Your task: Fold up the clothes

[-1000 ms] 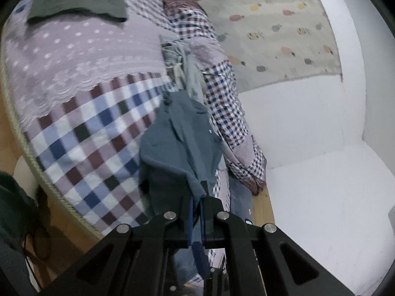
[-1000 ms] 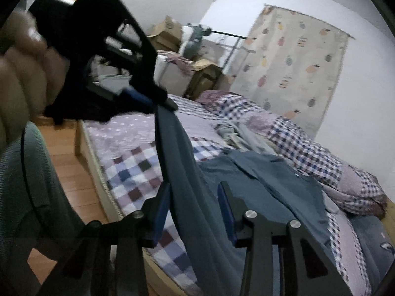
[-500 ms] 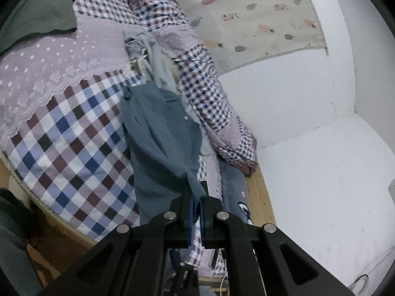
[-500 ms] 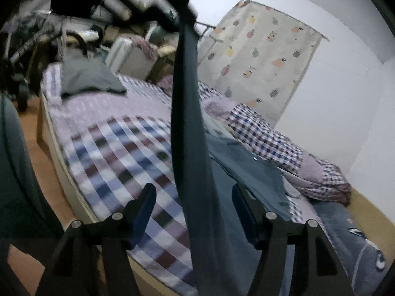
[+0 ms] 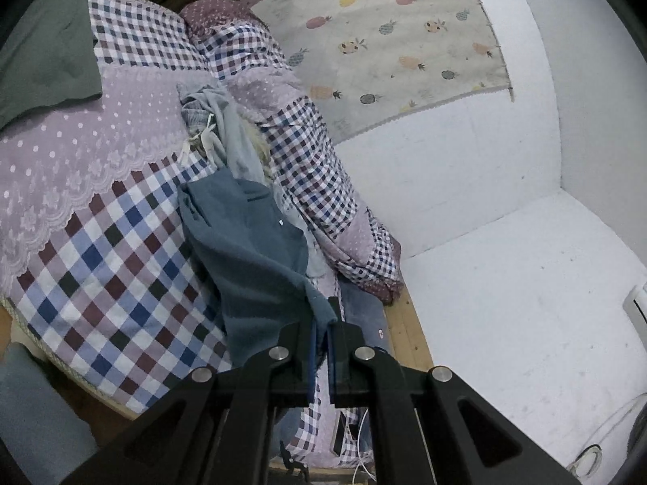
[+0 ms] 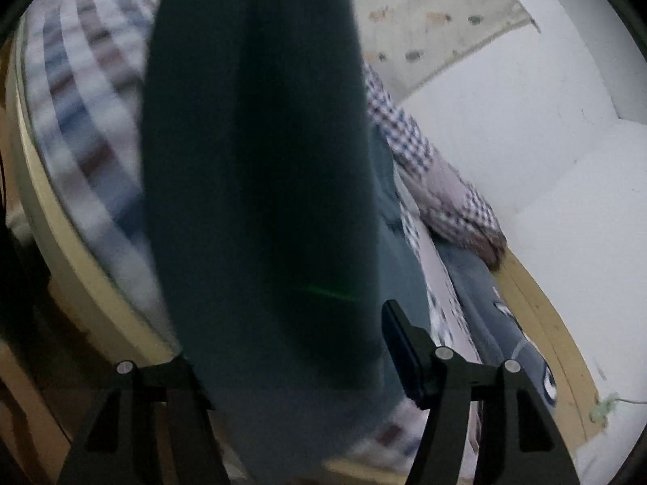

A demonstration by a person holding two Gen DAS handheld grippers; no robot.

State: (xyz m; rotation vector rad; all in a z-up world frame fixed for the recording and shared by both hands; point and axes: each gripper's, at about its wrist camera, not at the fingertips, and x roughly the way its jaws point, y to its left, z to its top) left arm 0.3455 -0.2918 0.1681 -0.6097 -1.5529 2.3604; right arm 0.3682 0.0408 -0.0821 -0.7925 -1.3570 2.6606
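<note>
Matt blue cloth garment (image 5: 250,258), wooden bed frame (image 5: 408,323)

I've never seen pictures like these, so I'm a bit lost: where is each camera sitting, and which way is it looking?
Left wrist view: rides on the left gripper, looking along its shut fingers, which pinch the blue-grey cotton garment, over the checked patchwork bed toward the white wall.
Right wrist view: rides on the right gripper, looking slightly down; its spread black fingers flank the hanging garment, filling the picture.
Shared: garment, bed, pineapple-print curtain. No hand shows.
</note>
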